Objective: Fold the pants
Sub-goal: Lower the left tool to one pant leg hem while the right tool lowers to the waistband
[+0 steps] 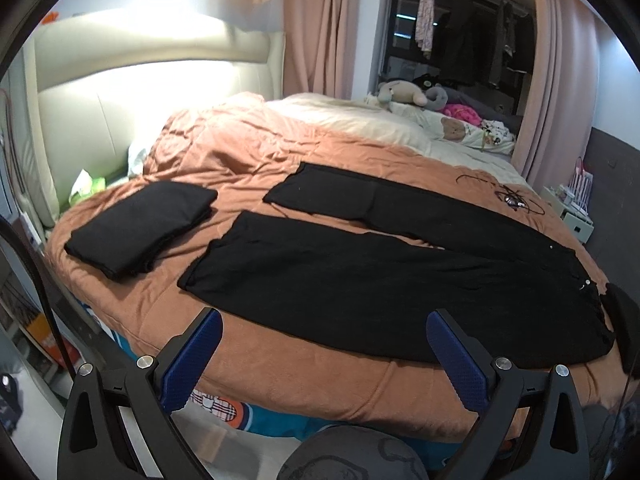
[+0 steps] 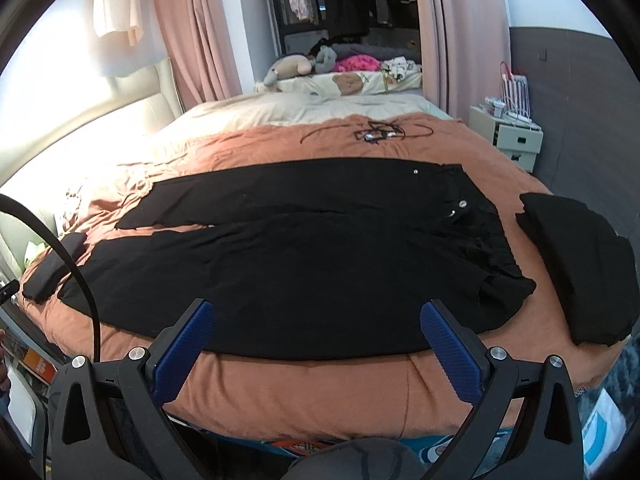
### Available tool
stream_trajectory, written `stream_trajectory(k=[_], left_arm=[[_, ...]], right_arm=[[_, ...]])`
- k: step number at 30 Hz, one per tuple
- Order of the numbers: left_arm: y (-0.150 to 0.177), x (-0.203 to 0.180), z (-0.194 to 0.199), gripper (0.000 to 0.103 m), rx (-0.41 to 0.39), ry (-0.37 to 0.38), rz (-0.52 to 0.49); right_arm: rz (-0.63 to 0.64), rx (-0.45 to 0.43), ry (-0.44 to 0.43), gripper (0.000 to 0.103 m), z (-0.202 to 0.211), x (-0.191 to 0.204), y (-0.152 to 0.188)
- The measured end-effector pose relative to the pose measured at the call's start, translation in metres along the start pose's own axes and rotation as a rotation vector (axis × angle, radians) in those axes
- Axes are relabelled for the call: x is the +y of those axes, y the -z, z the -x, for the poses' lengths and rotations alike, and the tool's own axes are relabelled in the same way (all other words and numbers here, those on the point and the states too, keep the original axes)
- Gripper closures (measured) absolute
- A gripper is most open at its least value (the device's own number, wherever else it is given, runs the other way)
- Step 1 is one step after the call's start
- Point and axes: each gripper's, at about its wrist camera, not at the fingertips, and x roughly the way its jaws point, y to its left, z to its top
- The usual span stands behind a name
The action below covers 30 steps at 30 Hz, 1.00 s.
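Left gripper: jaws spread wide, blue pads bare, holding nothing; poised off the near edge of the bed, touching no cloth.
Right gripper: likewise wide open and empty, its pads above the blanket's near edge, clear of the fabric.
Orange blanket: covers the bed, draped over the near side.
Black pants: laid flat and unfolded across the blanket, just beyond both grippers; waistband with metal buttons to the right, legs running left and splayed apart at the hems.
Folded black garment, left: neat stack beside the leg hems, apart from them.
Folded black garment, right: stack just beside the waistband; partly cut off in the left view.
Small dark items with cord: beyond the pants, too small to identify.
Stuffed toys: far end, against the curtains.
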Motion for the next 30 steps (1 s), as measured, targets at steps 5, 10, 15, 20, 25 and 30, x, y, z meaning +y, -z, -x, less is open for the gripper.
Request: stream_trajectory(k=[5, 10, 15, 20, 25, 30], left_arm=[[-0.004, 0.017, -0.014, 0.000, 0.016, 0.021, 0.051], [-0.006, 0.032, -0.028, 0.000, 0.027, 0.023, 0.084], [-0.009, 0.051, -0.048, 0.000, 0.061, 0.003, 0.115], [-0.009, 0.074, -0.066, 0.001, 0.089, -0.011, 0.175], [-0.007, 0.101, -0.090, 0.013, 0.122, -0.013, 0.252], [0.001, 0.126, -0.114, 0.023, 0.168, -0.038, 0.321]], right_arm=[[-0.025, 0.032, 0.006, 0.000, -0.014, -0.006, -0.014], [-0.049, 0.044, 0.010, 0.000, -0.029, -0.013, -0.026], [-0.088, 0.057, 0.027, 0.000, -0.041, -0.024, -0.030], [-0.145, 0.076, 0.041, 0.000, -0.053, -0.039, -0.033], [-0.193, 0.107, 0.063, 0.000, -0.064, -0.056, -0.035], [-0.248, 0.145, 0.072, 0.000, -0.076, -0.076, -0.033]])
